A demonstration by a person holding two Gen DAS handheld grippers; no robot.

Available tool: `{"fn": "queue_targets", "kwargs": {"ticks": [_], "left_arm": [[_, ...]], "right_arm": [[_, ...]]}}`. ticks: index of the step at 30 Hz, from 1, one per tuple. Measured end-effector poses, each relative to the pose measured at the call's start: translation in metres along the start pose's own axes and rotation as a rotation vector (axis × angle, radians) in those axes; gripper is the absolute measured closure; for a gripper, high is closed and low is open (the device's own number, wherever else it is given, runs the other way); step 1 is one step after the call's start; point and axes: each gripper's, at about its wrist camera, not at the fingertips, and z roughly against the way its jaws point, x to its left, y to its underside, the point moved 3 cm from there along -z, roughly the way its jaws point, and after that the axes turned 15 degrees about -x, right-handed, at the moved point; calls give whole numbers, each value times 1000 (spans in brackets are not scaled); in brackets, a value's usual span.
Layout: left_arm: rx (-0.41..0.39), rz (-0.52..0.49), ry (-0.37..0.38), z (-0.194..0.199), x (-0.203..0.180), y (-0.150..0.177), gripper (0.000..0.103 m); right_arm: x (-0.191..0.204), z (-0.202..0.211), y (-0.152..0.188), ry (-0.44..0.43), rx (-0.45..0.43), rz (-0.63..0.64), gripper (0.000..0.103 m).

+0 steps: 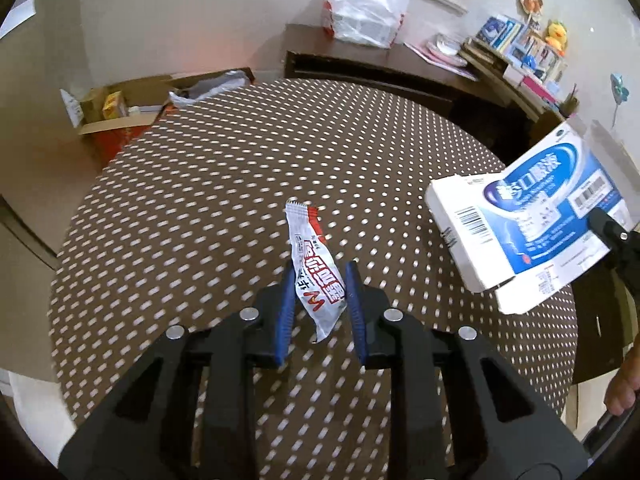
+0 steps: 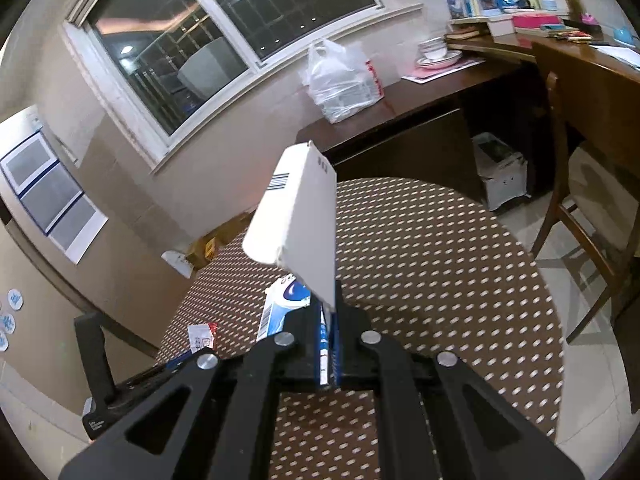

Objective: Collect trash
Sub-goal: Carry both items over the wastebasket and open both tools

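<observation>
While both pieces of trash are off the round table [image 1: 200, 200], neither has reached a bin, and no bin can be identified with certainty. Left gripper [image 1: 320, 304] is clamped on the snack wrapper [image 1: 314, 276], held above the tabletop. Right gripper [image 2: 330, 344] is clenched on the flattened blue-and-white box [image 2: 300, 216], raised alongside; disposal remains outstanding.
</observation>
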Motion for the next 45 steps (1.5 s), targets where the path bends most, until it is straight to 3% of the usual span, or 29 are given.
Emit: {"fn": "queue_targets", "kwargs": {"ticks": [15,29,35,41,43,44,45], "left_arm": [[-115,73,-159,130,88,22,79],[-196,174,-400,258,197,70,78],[-177,239,-456,284,233,102,78],[-125,296,-476,283,256,131,78],[-110,303,-482,279,260,139,55],[-108,299,-493,278,262,143,35],[-116,290,-506,278,263,146,35]], "right_arm": [[135,11,65,-179,104,134,98],[269,21,147,-419,252,257,98],[313,24,196,-479,340,318,98],[338,28,235,-493,387,380,98],[344,23,243,-489,410,385,98],[344,23,246,-488,417,387,98],[344,22,248,-485,421,391,98]]}}
